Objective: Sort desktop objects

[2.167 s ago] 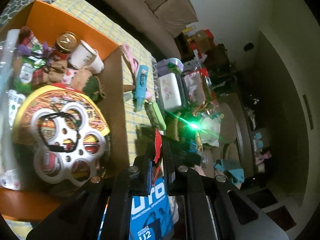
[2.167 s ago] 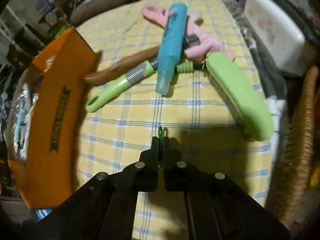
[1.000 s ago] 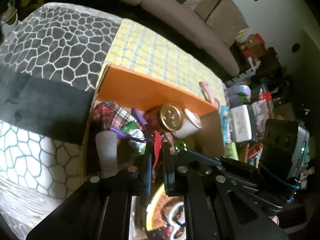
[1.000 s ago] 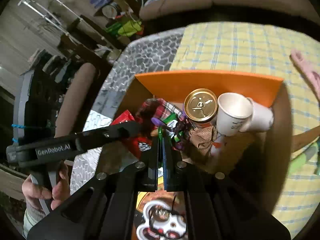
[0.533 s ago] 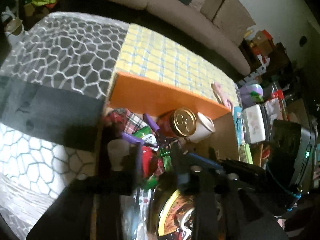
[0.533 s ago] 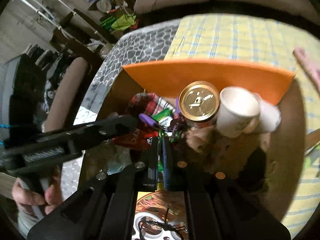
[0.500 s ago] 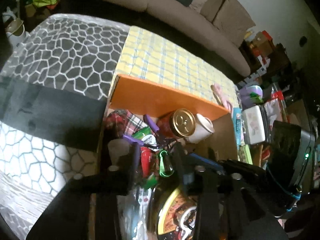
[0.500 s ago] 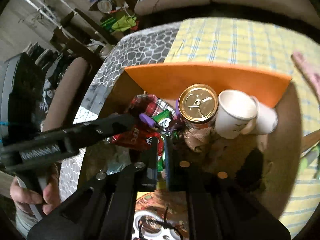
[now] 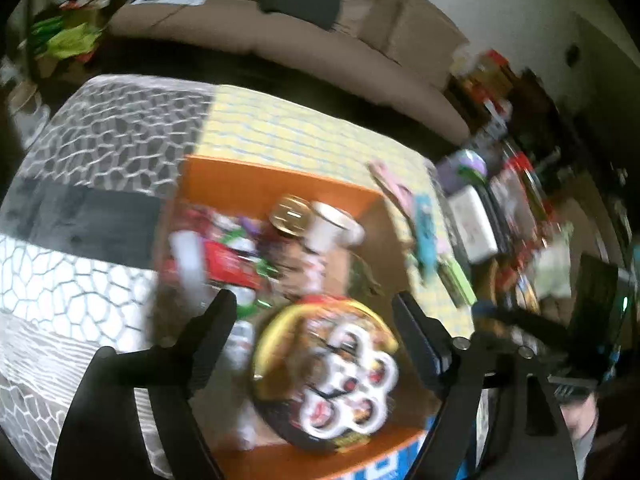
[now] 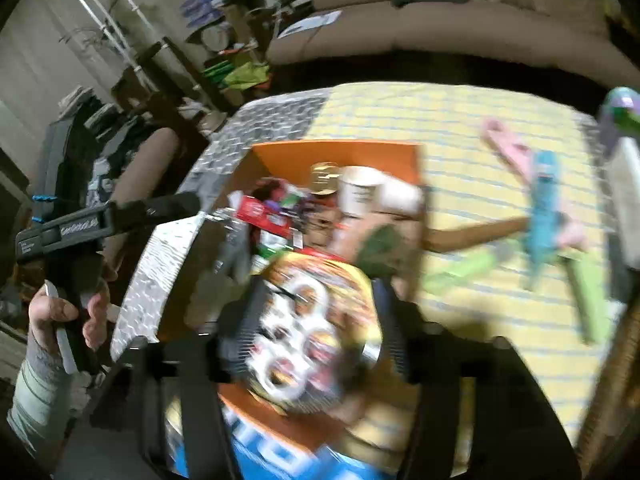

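Two claws above an orange box (image 9: 256, 184), both jaws opening, nothing between either pair. Left claw (image 9: 314, 308) spread wide over a round yellow-rimmed snack lid (image 9: 324, 376); right claw (image 10: 308, 316) likewise parted, blurred. Inside the box: gold-topped can (image 10: 325, 178), white paper cup (image 10: 360, 192), red packet (image 10: 262, 216), packed close together. On the yellow checked counter (image 10: 460, 128), beside the box: blue tube (image 10: 542, 208), pink item (image 10: 506, 144), green tool (image 10: 460, 272).

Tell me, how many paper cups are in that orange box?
2: an upright paper cup beside the gold-topped can, another cup lying sideways right of it. The box is cluttered; more may be hidden.
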The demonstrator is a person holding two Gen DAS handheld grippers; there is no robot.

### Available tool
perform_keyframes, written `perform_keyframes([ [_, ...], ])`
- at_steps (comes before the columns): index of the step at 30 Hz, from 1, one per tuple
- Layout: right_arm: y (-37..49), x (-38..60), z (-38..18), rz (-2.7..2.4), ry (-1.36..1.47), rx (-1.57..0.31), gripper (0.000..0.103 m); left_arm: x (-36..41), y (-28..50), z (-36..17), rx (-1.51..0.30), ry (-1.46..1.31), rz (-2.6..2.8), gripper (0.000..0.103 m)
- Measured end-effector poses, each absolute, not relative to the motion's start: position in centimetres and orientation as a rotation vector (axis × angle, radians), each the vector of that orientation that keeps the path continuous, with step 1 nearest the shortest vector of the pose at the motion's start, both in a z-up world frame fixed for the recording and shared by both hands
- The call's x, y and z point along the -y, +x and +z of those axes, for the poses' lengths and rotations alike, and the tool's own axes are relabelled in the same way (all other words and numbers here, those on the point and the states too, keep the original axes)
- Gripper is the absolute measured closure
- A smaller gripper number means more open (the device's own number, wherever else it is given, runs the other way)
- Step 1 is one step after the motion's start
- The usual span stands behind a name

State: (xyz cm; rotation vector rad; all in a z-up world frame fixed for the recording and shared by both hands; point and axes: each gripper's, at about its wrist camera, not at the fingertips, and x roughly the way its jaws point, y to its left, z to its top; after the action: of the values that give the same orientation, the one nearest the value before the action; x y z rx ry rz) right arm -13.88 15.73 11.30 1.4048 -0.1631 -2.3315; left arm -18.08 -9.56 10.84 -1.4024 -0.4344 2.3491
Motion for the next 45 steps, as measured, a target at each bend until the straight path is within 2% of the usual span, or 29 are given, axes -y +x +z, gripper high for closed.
perform_keyframes([
  [1, -13.4, -17.0, 11.9, -2.37, 1.405, 0.151, 0.028, 8.3, -17.7, 11.2, 0.42, -1.399, 2.326, 0.015],
  [3, -12.7, -20.4, 12.9, -2.43, 1.405, 0.186, 0.025, 6.3, -17.2, 11.7, 0.422, -1.392, 2.269, 0.002],
  [4, -12.4, -22.2, 13.1, -2.446, 1.408, 0.228, 0.024, 5.0, -17.0, 11.9, 0.427, -1.386, 2.238, 0.0],
  [9, -11.8, -27.7, 12.0, -2.518, 1.435, 0.287, 0.007, -1.6, -16.3, 13.0, 0.369, -1.353, 2.222, 0.0],
  [18, -13.8, -30.4, 6.4, -2.543, 1.409, 0.238, 0.008, -10.3, -22.5, 10.8, 0.355, -1.512, 2.149, 0.0],
  [20, -15.3, -29.8, 4.9, -2.491, 1.391, 0.259, 0.02, -11.8, -25.5, 10.1, 0.352, -1.547, 2.125, 0.0],
  [21, -16.0, -29.7, 4.3, -2.473, 1.393, 0.265, 0.035, -12.5, -26.8, 9.8, 0.352, -1.549, 2.109, 0.0],
  [22, -17.0, -29.5, 3.6, -2.459, 1.404, 0.268, 0.04, -13.2, -28.1, 9.6, 0.342, -1.553, 2.104, 0.0],
  [27, -20.7, -28.9, -0.1, -2.453, 1.451, 0.244, 0.04, -16.1, -32.8, 7.2, 0.29, -1.609, 2.075, 0.0],
  [29, -21.9, -28.9, -1.7, -2.438, 1.47, 0.268, 0.044, -17.2, -34.2, 5.7, 0.256, -1.642, 2.076, 0.0],
  [33, -22.9, -28.5, -3.4, -2.443, 1.484, 0.228, 0.079, -18.7, -35.8, 3.0, 0.269, -1.664, 2.067, 0.0],
  [37, -22.5, -29.1, -4.5, -2.429, 1.465, 0.314, 0.082, -19.8, -36.6, -0.5, 0.294, -1.732, 2.039, 0.0],
  [38, -22.2, -29.2, -4.4, -2.437, 1.45, 0.318, 0.083, -20.0, -36.6, -1.0, 0.3, -1.744, 2.036, 0.002],
  [40, -21.3, -29.3, -4.3, -2.418, 1.417, 0.331, 0.083, -20.6, -36.4, -1.8, 0.291, -1.758, 2.027, 0.012],
  [41, -20.8, -29.3, -4.3, -2.408, 1.411, 0.333, 0.083, -20.9, -36.3, -1.9, 0.273, -1.757, 2.028, 0.023],
  [42, -20.5, -29.3, -4.3, -2.394, 1.412, 0.34, 0.083, -21.2, -36.1, -2.0, 0.242, -1.763, 2.033, 0.039],
  [44, -20.1, -29.4, -4.5, -2.369, 1.42, 0.372, 0.083, -21.7, -35.8, -3.0, 0.197, -1.827, 2.02, 0.056],
  [45, -19.9, -29.4, -4.5, -2.369, 1.422, 0.375, 0.083, -21.5, -35.6, -3.3, 0.233, -1.835, 2.012, 0.058],
])
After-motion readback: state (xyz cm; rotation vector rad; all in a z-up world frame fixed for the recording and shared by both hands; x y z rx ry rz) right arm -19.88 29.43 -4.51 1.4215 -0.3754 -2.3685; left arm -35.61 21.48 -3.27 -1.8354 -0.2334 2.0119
